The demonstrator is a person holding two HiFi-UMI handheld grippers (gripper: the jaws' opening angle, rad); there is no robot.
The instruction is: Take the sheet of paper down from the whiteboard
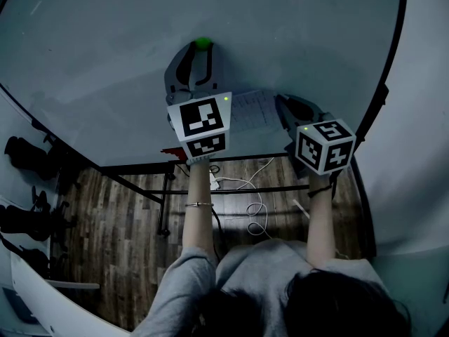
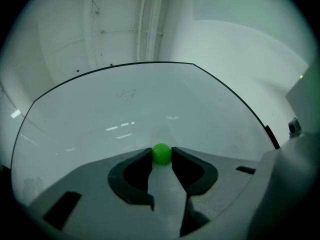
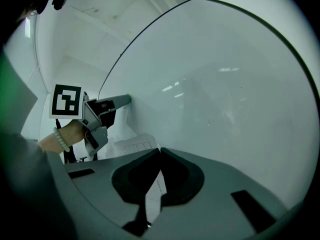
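Observation:
A printed sheet of paper [image 1: 251,111] lies against the whiteboard [image 1: 98,55] between my two grippers. My right gripper [image 1: 280,100] is shut on the sheet's right edge. In the right gripper view the paper [image 3: 131,146] runs in between the closed jaws of that gripper [image 3: 160,150]. My left gripper [image 1: 203,45] is above the sheet's left part, shut on a small green ball magnet [image 1: 203,42]. In the left gripper view the magnet [image 2: 161,153] sits pinched between the tips of the left gripper [image 2: 161,154], close to the whiteboard [image 2: 150,99]. The left gripper [image 3: 127,100] also shows in the right gripper view.
Below the board run the black bars of its stand [image 1: 161,188], over a wooden floor [image 1: 119,244]. White cables [image 1: 252,209] lie on the floor. Dark chair bases [image 1: 28,156] stand at the left. The board's black frame edge [image 1: 382,90] curves down on the right.

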